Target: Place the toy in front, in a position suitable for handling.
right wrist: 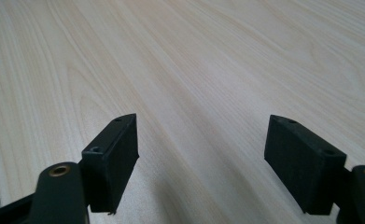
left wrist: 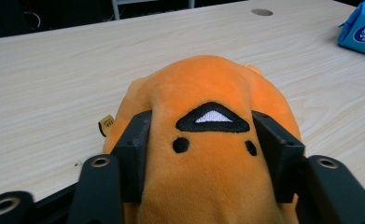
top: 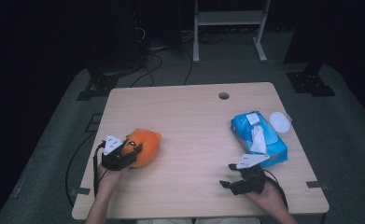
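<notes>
Between the pads of the left claw an orange plush toy is pinched at its sides, low on the left of the bench. The grasp is judged made; lifting and placing are left. Near the front right edge the right claw is held wide open, with nothing in it. A stitched face is shown in the left gripper view, whereas a blue tissue pack beyond the right claw is shown whole from the high view.

A blue pack of wipes lay on the right side of my wooden table. A little white lid sat just beside the pack.
</notes>
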`<state>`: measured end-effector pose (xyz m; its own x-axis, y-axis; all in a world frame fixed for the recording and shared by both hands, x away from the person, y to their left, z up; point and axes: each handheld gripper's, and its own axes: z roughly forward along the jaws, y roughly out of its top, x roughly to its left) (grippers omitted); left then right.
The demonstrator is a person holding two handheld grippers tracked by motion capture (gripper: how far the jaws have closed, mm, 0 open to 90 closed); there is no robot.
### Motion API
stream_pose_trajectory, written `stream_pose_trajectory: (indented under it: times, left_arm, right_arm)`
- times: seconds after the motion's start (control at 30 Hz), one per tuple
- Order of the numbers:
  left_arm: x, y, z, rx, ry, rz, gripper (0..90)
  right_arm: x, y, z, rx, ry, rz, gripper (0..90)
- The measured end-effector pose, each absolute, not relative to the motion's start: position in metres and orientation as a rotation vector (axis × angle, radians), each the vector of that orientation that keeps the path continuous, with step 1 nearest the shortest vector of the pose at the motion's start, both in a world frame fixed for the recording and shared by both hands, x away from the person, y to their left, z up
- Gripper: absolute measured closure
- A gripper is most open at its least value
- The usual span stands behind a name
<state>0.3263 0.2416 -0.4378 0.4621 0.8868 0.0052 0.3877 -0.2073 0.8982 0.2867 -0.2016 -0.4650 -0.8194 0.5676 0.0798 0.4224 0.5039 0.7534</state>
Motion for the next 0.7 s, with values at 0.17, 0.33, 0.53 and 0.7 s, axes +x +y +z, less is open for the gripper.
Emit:
stream_pose_trajectory:
  times: [0.17, 0.33, 0.53, 0.7]
  left_arm:
    - [0.327, 0.245, -0.436, 1.733, 1.096, 0.638, 51.7]
    - [0.327, 0.245, -0.433, 1.694, 1.095, 0.609, 53.6]
    - [0.321, 0.233, -0.423, 1.655, 1.024, 0.576, 53.8]
    - [0.314, 0.197, -0.418, 1.702, 0.893, 0.528, 53.8]
  right_arm:
    - [0.286, -0.201, -0.464, 0.847, 2.562, 1.212, 24.8]
    - [0.287, -0.202, -0.465, 0.854, 2.567, 1.210, 24.8]
    - [0.287, -0.202, -0.464, 0.851, 2.560, 1.215, 24.9]
    - [0.289, -0.205, -0.464, 0.872, 2.551, 1.216, 24.9]
